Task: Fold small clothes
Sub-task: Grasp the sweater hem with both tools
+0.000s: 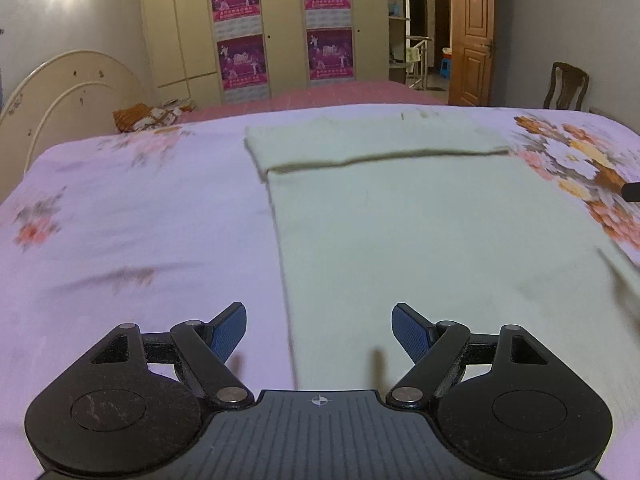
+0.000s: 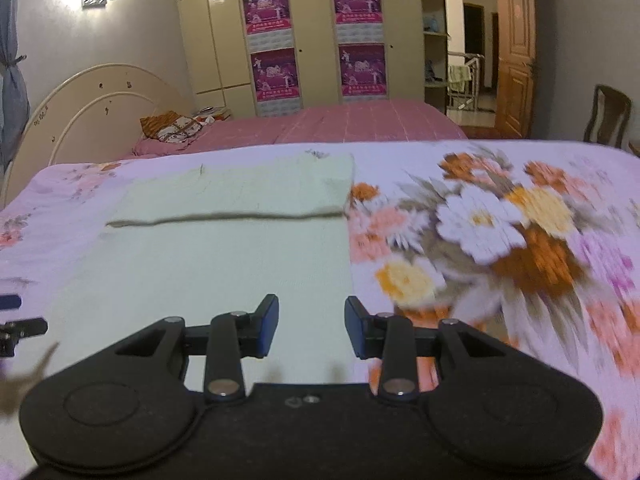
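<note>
A pale green garment (image 1: 420,232) lies flat on the floral bedsheet, its far part folded over along a crosswise edge (image 1: 380,158). My left gripper (image 1: 318,320) hovers over the garment's near left edge, open, with nothing between its blue pads (image 1: 230,332). In the right wrist view the same garment (image 2: 224,264) fills the left half. My right gripper (image 2: 312,314) hangs over its near right edge, its jaws apart by a narrow gap and empty. A bit of the left gripper (image 2: 18,326) shows at that view's left border.
The floral bedsheet (image 2: 500,240) spreads wide to the right of the garment and to its left (image 1: 120,220). Behind it stand a pink bed (image 2: 360,120), a cream headboard (image 1: 60,92), a wardrobe with posters (image 1: 280,40), a wooden door (image 1: 472,40) and a chair (image 1: 564,88).
</note>
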`<action>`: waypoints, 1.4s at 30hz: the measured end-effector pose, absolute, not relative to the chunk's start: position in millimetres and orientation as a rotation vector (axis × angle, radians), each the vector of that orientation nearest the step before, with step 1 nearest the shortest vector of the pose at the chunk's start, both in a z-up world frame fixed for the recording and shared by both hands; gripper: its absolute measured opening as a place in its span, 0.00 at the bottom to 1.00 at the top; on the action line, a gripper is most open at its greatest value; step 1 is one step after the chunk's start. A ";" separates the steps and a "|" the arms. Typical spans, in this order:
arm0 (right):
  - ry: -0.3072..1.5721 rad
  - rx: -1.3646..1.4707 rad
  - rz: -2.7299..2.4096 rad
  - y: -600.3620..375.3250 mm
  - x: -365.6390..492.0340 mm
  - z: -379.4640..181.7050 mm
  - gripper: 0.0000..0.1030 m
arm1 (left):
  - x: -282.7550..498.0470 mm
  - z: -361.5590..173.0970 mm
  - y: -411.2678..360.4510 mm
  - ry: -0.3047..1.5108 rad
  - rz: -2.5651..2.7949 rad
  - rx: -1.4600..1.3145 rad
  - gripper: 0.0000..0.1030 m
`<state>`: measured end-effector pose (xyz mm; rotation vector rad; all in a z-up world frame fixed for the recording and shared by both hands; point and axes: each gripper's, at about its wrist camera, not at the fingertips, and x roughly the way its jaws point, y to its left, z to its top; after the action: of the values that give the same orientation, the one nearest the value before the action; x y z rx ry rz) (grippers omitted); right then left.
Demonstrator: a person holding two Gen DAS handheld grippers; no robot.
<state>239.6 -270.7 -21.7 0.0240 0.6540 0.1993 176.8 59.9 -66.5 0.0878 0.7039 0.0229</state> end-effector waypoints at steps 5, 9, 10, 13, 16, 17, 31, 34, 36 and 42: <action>0.671 0.077 0.168 -285.1 203.4 -23.8 0.35 | 137.3 -74.4 76.6 0.745 0.016 0.020 0.77; 0.727 0.128 0.150 -297.9 174.1 -38.1 0.35 | 111.6 -82.9 84.8 0.786 -0.003 -0.050 0.77; 0.741 0.134 0.147 -299.9 165.6 -42.4 0.35 | 106.3 -83.9 86.4 0.791 -0.012 -0.074 0.77; 0.778 0.147 0.141 -304.9 143.8 -52.2 0.35 | 96.6 -87.6 89.5 0.806 -0.029 -0.137 0.77; 0.811 0.180 0.142 -308.8 127.0 -60.2 0.35 | 88.7 -91.7 96.2 0.822 -0.054 -0.241 0.68; 0.819 0.198 0.140 -310.7 123.1 -62.5 0.35 | 87.5 -93.7 100.0 0.831 -0.065 -0.290 0.61; 0.909 0.599 0.227 -334.8 128.9 -93.2 0.39 | 92.8 -131.6 122.7 0.825 -0.187 -0.735 0.46; 0.913 0.601 0.264 -330.6 134.7 -95.8 0.37 | 99.1 -138.1 121.1 0.837 -0.184 -0.746 0.37; 0.917 0.591 0.279 -328.6 137.4 -97.7 0.29 | 99.8 -138.4 118.0 0.839 -0.170 -0.729 0.33; 0.886 0.555 0.314 -327.4 134.0 -86.8 0.05 | 87.0 -109.3 118.4 0.721 -0.161 -0.720 0.03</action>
<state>134.0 -327.4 -86.8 0.5550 0.8856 0.3142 87.0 118.4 -109.3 -0.7204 0.7211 -0.1607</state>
